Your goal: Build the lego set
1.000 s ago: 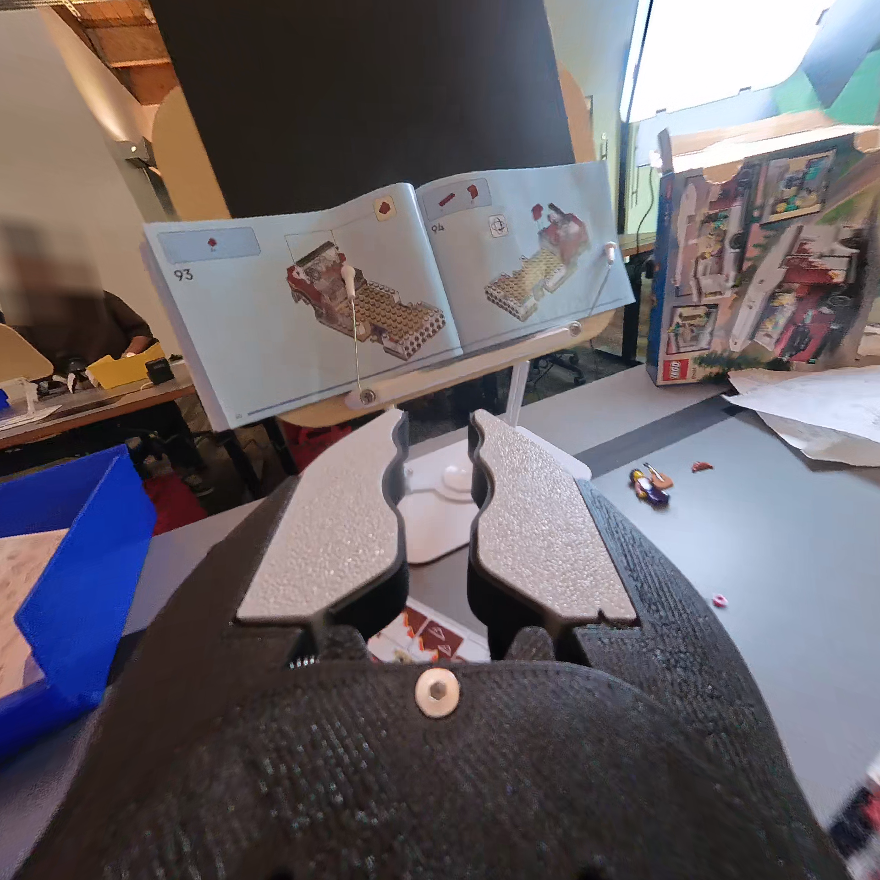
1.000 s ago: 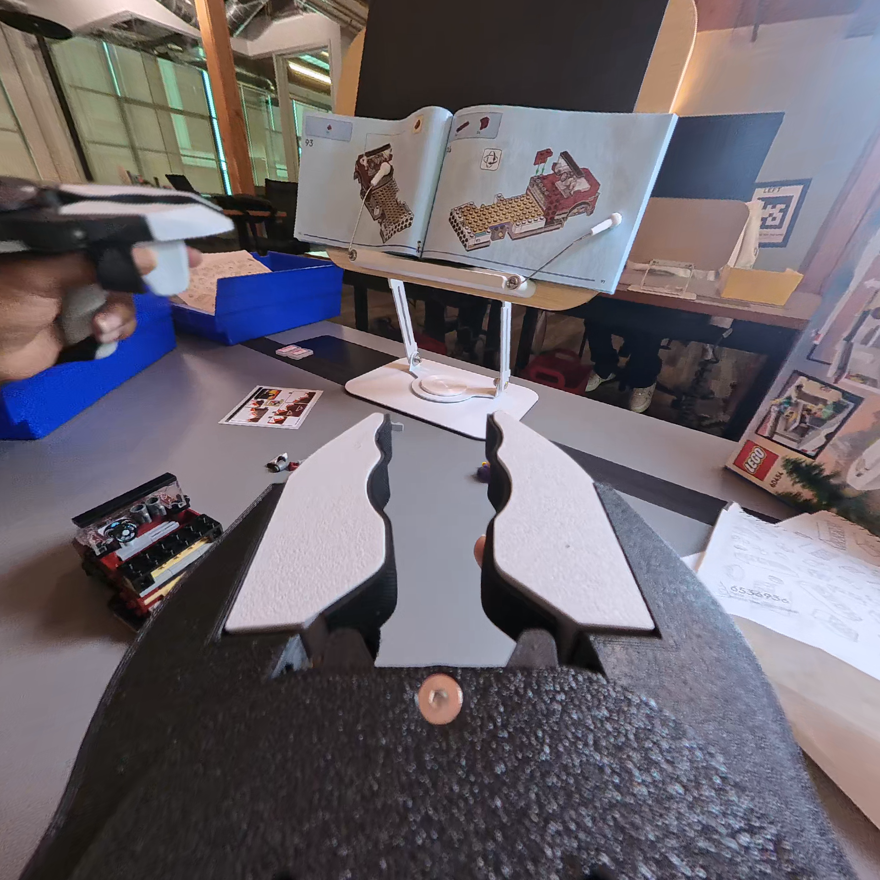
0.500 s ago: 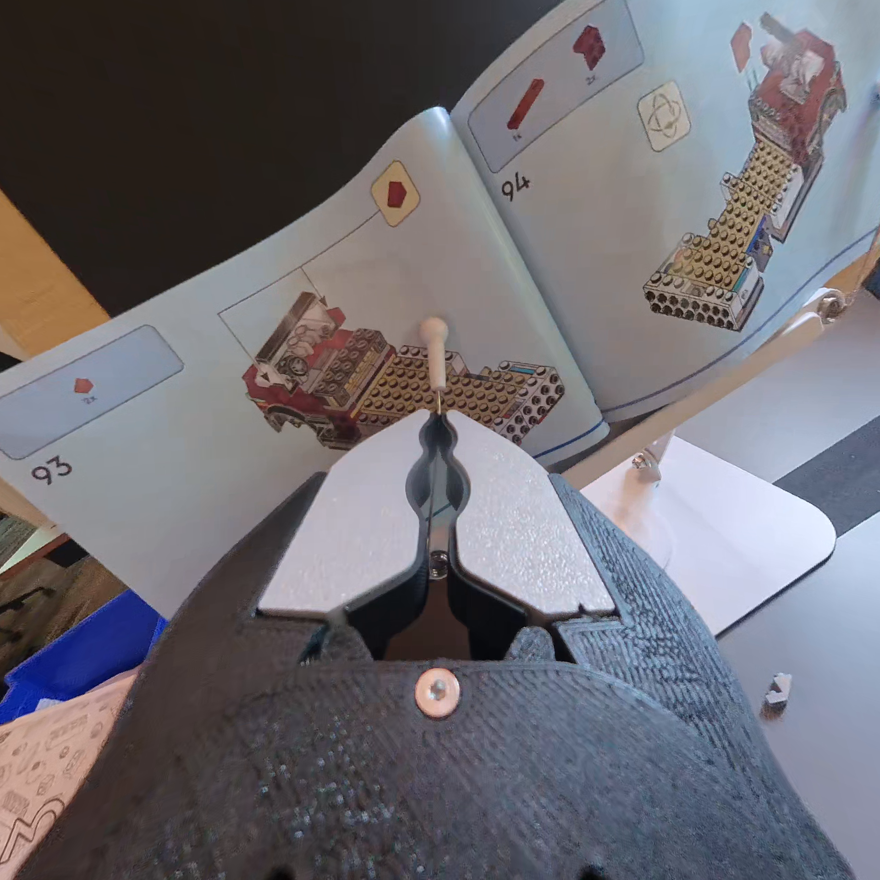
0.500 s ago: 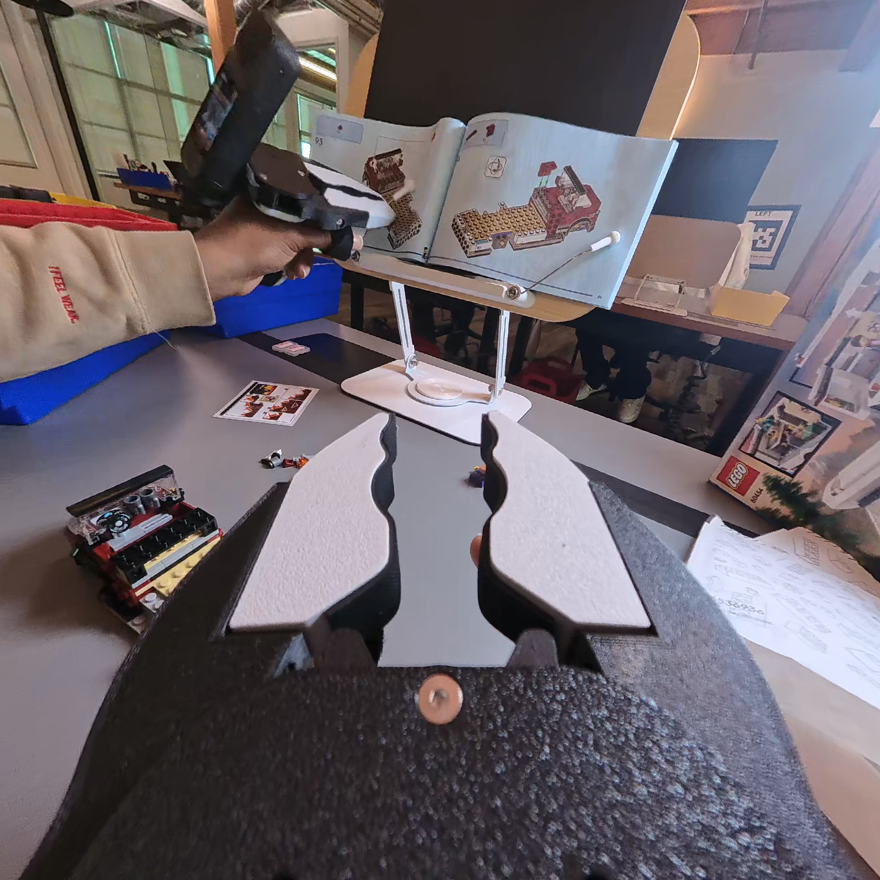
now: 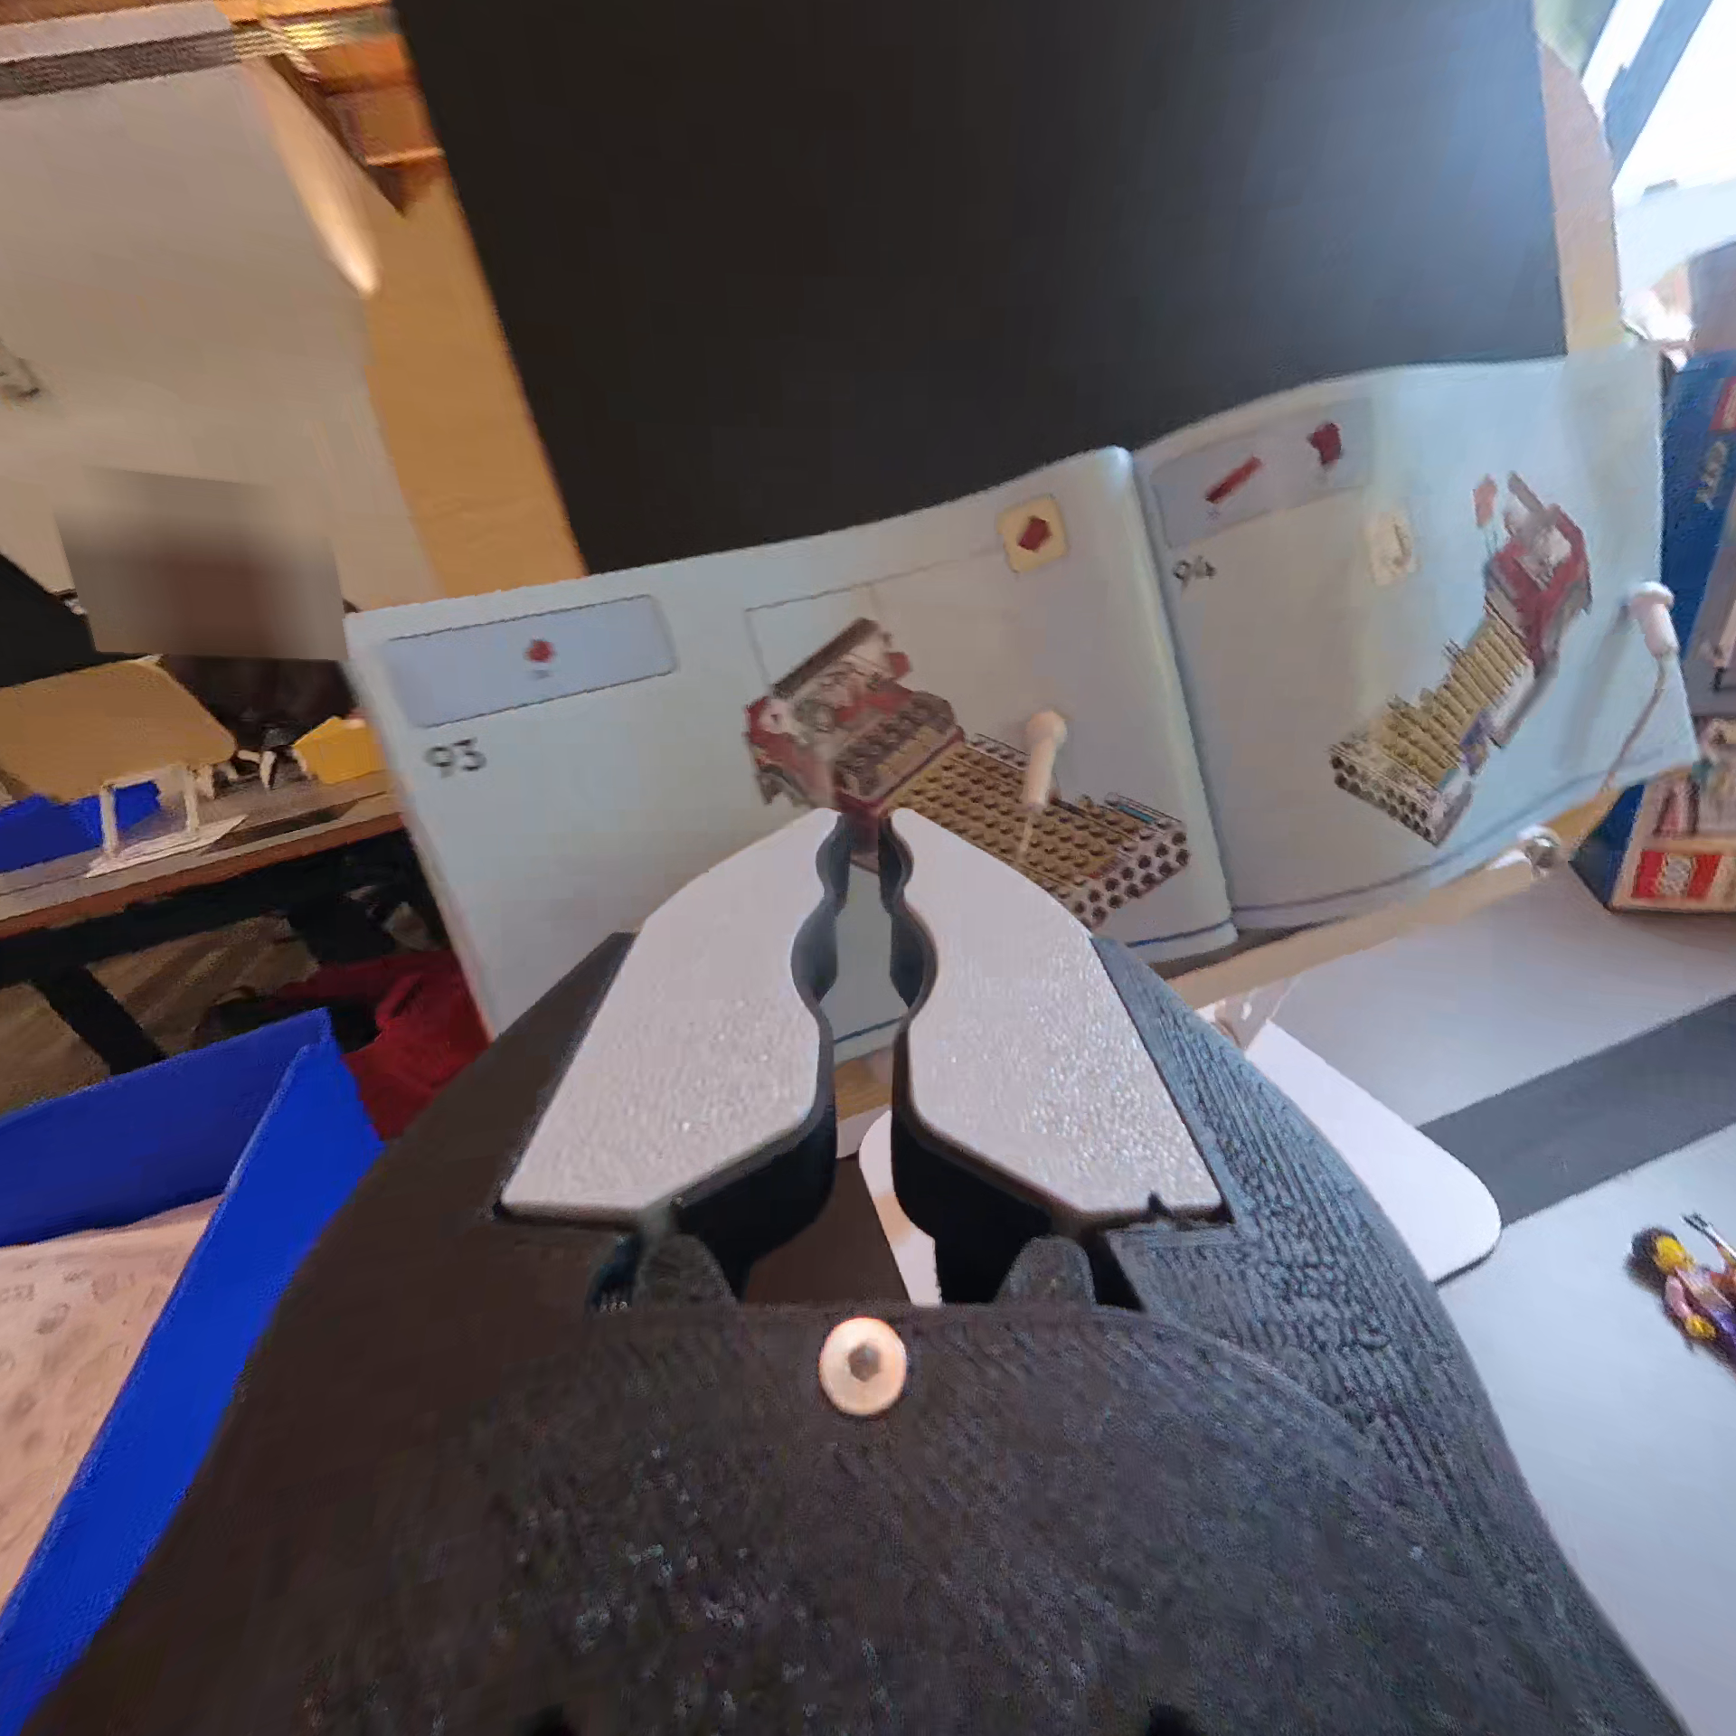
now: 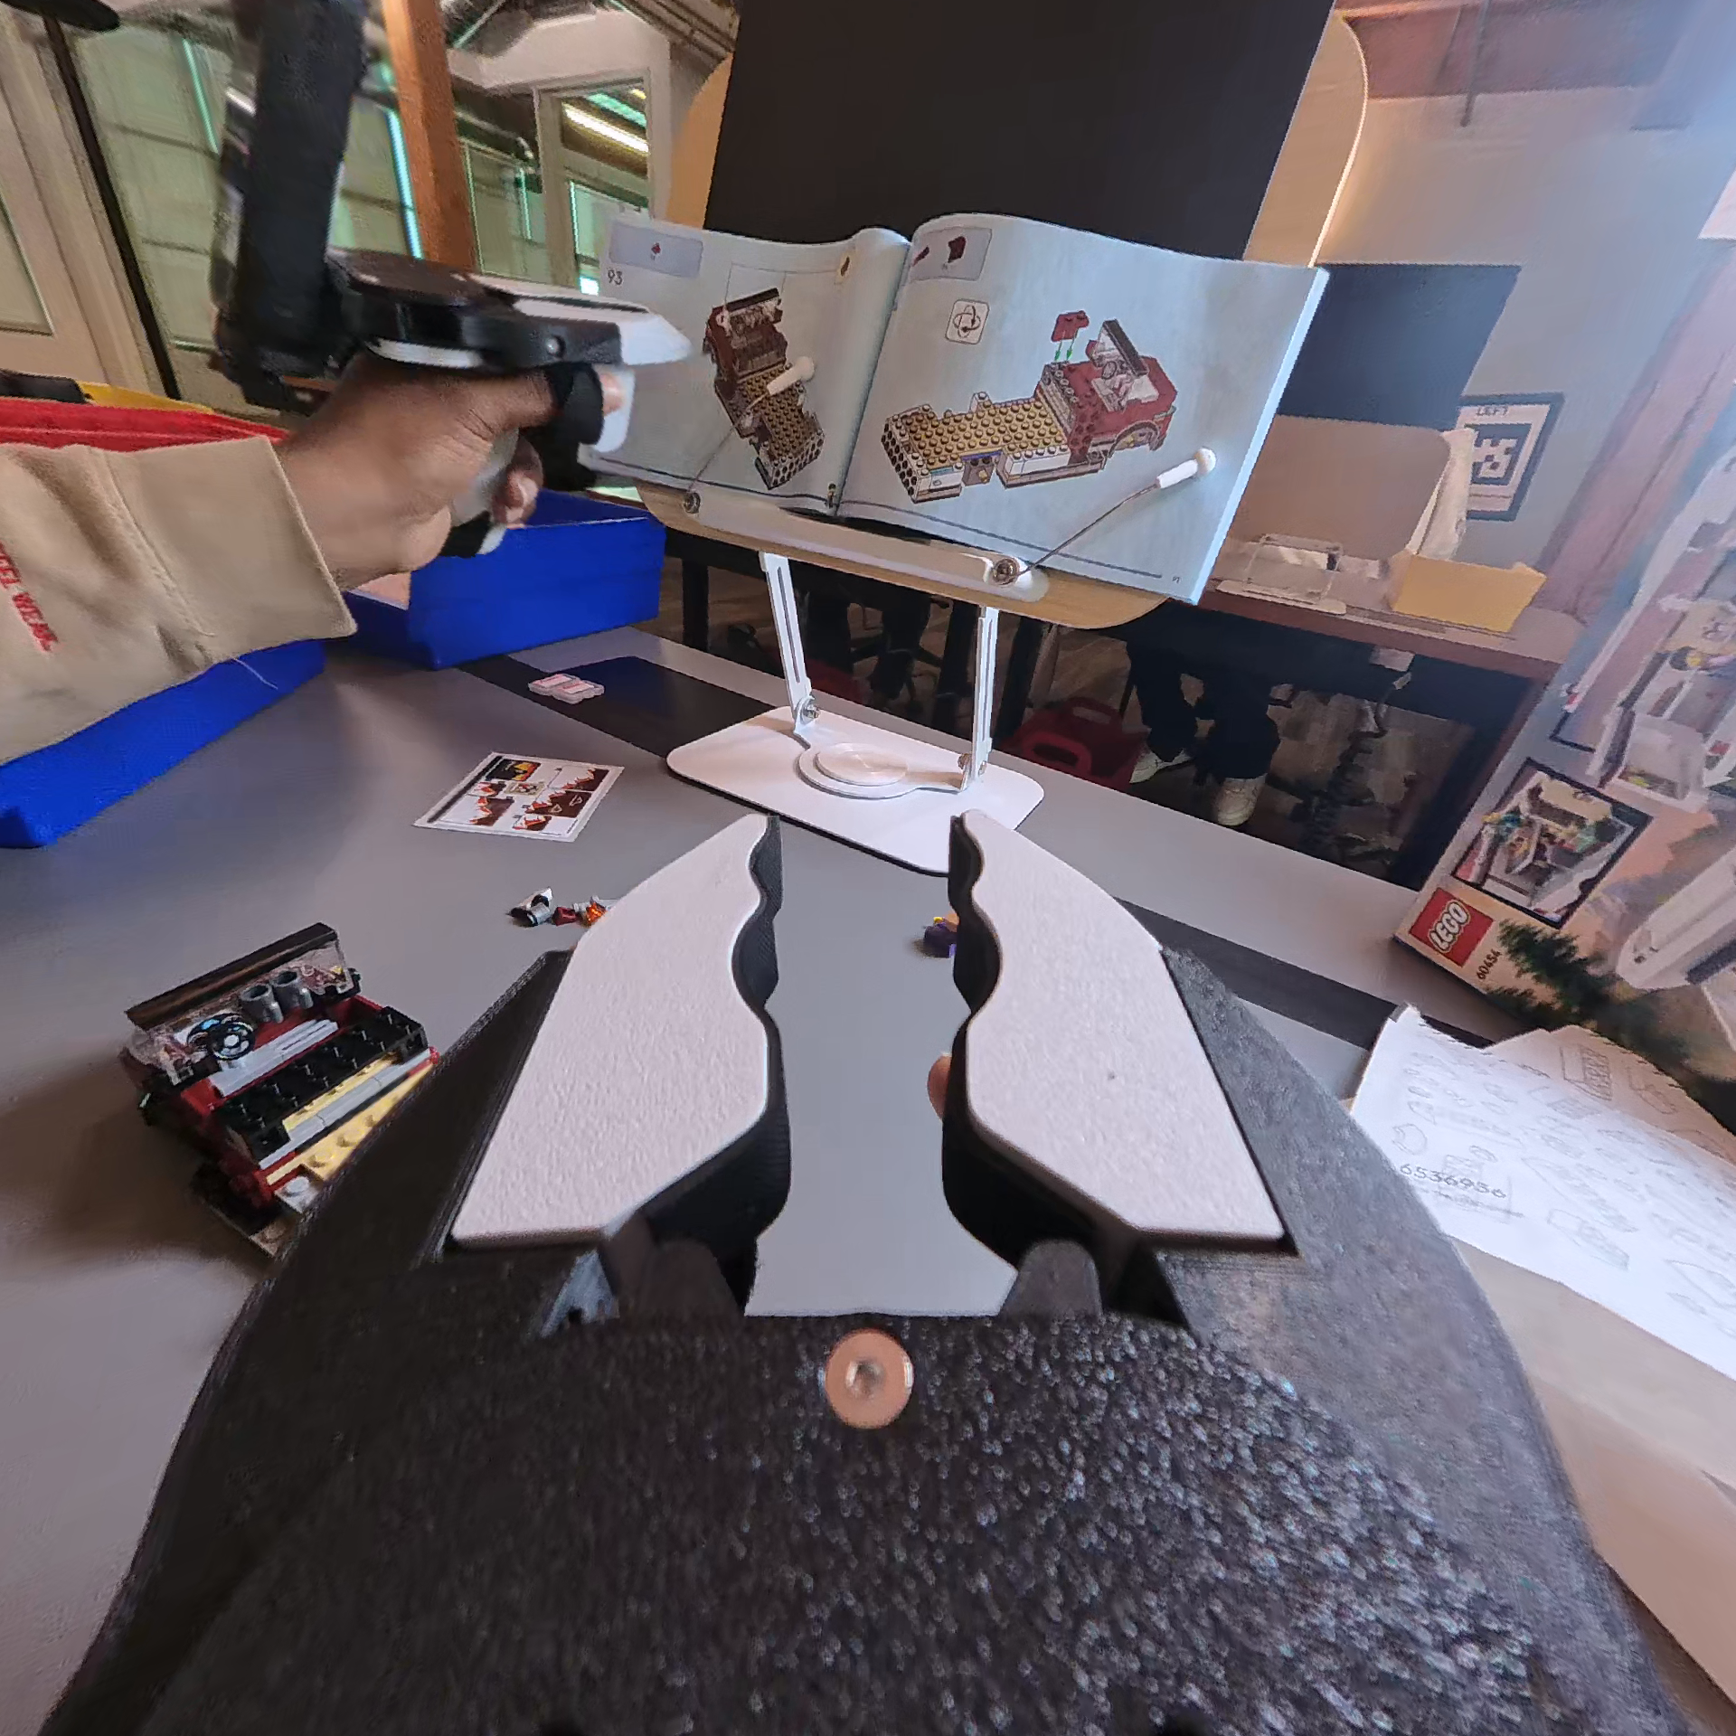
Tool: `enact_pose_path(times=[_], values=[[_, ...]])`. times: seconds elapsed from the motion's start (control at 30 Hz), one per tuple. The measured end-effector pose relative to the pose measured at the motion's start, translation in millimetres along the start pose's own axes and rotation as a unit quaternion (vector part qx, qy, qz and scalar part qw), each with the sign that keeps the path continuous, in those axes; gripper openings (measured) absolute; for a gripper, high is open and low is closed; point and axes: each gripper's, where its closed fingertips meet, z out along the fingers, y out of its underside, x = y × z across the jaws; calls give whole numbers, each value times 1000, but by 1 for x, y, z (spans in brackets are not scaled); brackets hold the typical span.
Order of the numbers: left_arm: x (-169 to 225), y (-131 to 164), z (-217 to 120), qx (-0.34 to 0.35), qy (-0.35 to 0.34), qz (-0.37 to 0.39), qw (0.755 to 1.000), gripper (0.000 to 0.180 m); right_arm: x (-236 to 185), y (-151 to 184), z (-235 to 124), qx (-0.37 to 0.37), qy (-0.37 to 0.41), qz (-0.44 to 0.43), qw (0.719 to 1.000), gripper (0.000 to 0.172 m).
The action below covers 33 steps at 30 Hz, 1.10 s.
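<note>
On the far left of the grey table (image 6: 235,874) sits a blue bin (image 6: 526,601), and nearer you a half-built brick model (image 6: 272,1061) in red, black and yellow. Your left gripper (image 5: 864,827) is raised, level with the open booklet (image 6: 939,376) on its white stand (image 6: 855,780). Its fingers are drawn close with only a narrow slit between the tips, and nothing sits in that slit. The tips point straight at the left-hand page, near it but seemingly not touching, and the left page clip (image 5: 1041,751) stands just to their right. The booklet's long side runs across your view from left to right, tilted back on the stand.

Your left gripper is by far the nearer of the two to the booklet. Your right gripper (image 6: 864,845) hangs low over the table, well back from the stand's base, with its fingers wide apart and only bare tabletop between them.

On the table between model and stand lie a sticker sheet (image 6: 519,797) and a few loose small pieces (image 6: 559,911). A tiny purple figure (image 6: 937,935) lies beside the right gripper's fingertip. To the right lie a printed paper sheet (image 6: 1550,1146) and the set's box (image 6: 1541,892). Behind are other desks and large windows.
</note>
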Motion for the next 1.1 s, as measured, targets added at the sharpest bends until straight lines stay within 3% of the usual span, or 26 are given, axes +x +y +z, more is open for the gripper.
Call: enact_pose_path(times=[0.1, 0.23, 0.73, 0.8, 0.93, 1.1], values=[[-33, -11, -5, 20, -52, -19, 998, 0, 0, -2, -1, 4, 1, 2, 1000, 34], [-54, -19, -2, 19, -72, -30, 997, 0, 0, -5, -2, 10, 5, -8, 1000, 34], [-42, -23, -9, 20, -49, -23, 998, 0, -4, 4, 1, -7, -7, -8, 1000, 35], [-25, -23, -19, 19, -15, -33, 999, 0, -5, 4, 2, -8, -10, -9, 1000, 35], [55, -20, -75, 5, 177, -117, 977, 14, -8, 8, 3, -19, -22, -13, 1000, 36], [140, 34, -178, -75, 358, -58, 929, 40, -29, 24, 6, -71, -87, -24, 993, 42]])
